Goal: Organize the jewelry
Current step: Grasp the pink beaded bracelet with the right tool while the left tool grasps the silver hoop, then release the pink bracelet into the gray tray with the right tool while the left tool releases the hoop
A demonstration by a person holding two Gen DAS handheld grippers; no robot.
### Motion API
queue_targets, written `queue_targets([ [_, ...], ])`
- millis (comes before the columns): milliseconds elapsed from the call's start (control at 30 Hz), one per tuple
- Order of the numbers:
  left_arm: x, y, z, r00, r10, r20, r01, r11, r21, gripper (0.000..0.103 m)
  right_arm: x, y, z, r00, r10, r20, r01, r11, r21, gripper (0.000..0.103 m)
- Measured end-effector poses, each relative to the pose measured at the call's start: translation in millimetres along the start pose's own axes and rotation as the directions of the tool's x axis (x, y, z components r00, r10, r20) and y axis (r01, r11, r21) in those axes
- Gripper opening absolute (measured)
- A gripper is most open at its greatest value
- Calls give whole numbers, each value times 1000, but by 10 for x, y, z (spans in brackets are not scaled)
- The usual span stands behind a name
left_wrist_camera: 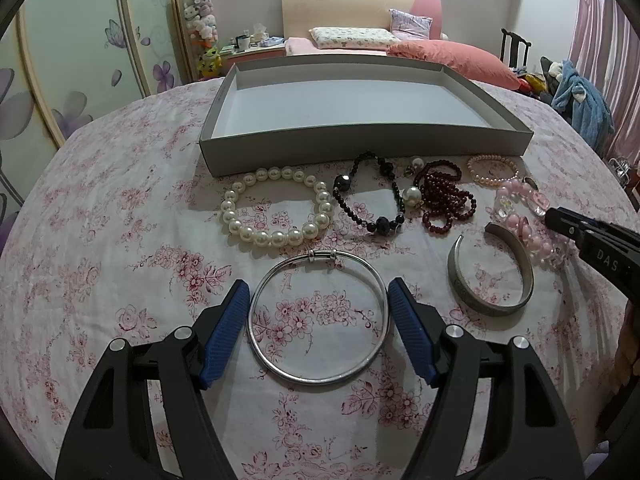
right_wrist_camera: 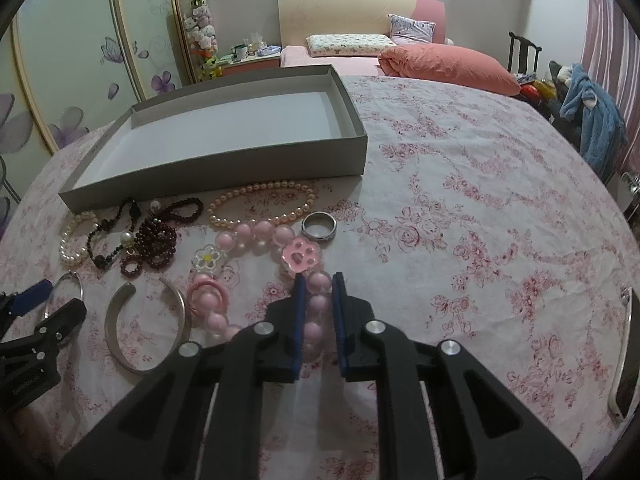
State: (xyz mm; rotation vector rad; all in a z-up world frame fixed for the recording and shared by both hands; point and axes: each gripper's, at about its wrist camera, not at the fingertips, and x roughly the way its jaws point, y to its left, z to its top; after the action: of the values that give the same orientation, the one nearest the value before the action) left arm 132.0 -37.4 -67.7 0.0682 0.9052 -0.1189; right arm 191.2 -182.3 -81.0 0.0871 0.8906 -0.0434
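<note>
My left gripper [left_wrist_camera: 318, 292] is open, its blue pads on either side of a thin silver bangle [left_wrist_camera: 318, 378] lying flat on the floral cloth. My right gripper [right_wrist_camera: 319, 280] is shut on the pink bead bracelet [right_wrist_camera: 256, 232], which has a paw charm and a flower charm. An empty grey box [left_wrist_camera: 360, 142] stands behind the jewelry; it also shows in the right wrist view [right_wrist_camera: 224, 168]. A white pearl bracelet [left_wrist_camera: 276, 236], a black bead bracelet [left_wrist_camera: 344, 184], dark red beads [left_wrist_camera: 444, 196] and a silver cuff [left_wrist_camera: 488, 304] lie in front of it.
A small peach pearl bracelet [right_wrist_camera: 260, 204] and a silver ring [right_wrist_camera: 319, 226] lie by the box's front right corner. A phone [right_wrist_camera: 624, 360] lies at the far right of the table. A bed, a chair and a wardrobe stand behind.
</note>
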Motion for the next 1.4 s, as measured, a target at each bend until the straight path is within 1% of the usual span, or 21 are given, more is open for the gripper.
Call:
queue_targets([
  [67, -5, 27, 0, 1000, -10, 4, 10, 1000, -13, 71, -9, -33, -6, 1000, 13, 2, -13, 1000, 13, 14],
  [400, -30, 137, 4, 1000, 0, 22, 2, 998, -55, 71, -169, -56, -3, 997, 49, 64, -51, 998, 30, 14],
  [600, -145, 161, 2, 997, 13, 81, -8, 998, -68, 71, -306, -30, 4, 989, 86, 124, -90, 996, 28, 14],
  [733, -247, 153, 18, 990, 23, 136, -14, 997, -70, 71, -413, 8, 25, 980, 101, 171, -105, 994, 17, 14],
  [900, -389, 146, 58, 976, 38, 216, -23, 997, -70, 71, -546, 66, 52, 969, 107, 220, -111, 994, 4, 14],
  [1000, -451, 145, 94, 968, 45, 248, -28, 997, -73, 71, -601, 89, 68, 965, 107, 238, -111, 994, 2, 14],
  [1267, -518, 123, 186, 956, 56, 287, -38, 997, -67, 71, -703, 125, 148, 955, 108, 275, -113, 994, 4, 14],
  [1400, -555, 121, 264, 947, 68, 313, -49, 996, -68, 71, -745, 154, 225, 949, 105, 298, -109, 994, -3, 13],
])
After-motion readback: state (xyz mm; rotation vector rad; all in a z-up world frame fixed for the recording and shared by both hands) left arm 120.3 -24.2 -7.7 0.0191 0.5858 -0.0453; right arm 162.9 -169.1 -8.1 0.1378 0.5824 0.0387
